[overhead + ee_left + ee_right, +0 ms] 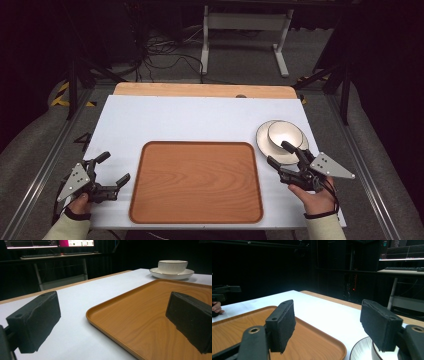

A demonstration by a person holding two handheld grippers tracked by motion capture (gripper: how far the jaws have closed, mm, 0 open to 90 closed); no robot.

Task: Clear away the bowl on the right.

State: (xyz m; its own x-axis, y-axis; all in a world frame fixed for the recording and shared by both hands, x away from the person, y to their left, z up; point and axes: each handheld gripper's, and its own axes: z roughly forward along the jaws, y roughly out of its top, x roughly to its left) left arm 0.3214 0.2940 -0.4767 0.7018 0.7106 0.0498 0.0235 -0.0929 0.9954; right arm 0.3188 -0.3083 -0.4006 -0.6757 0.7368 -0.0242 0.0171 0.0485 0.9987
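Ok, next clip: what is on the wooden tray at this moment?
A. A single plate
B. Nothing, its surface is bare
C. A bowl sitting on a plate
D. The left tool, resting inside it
B: the tray is bare wood all over, while the bowl sits on its plate on the white table right of the tray, by the right tool.

Looking along the left gripper [110, 322], jaws spread wide over a white table [75, 302] and wooden tray [150, 315], bowl [172, 266] sitting on a plate [172, 274] beyond.
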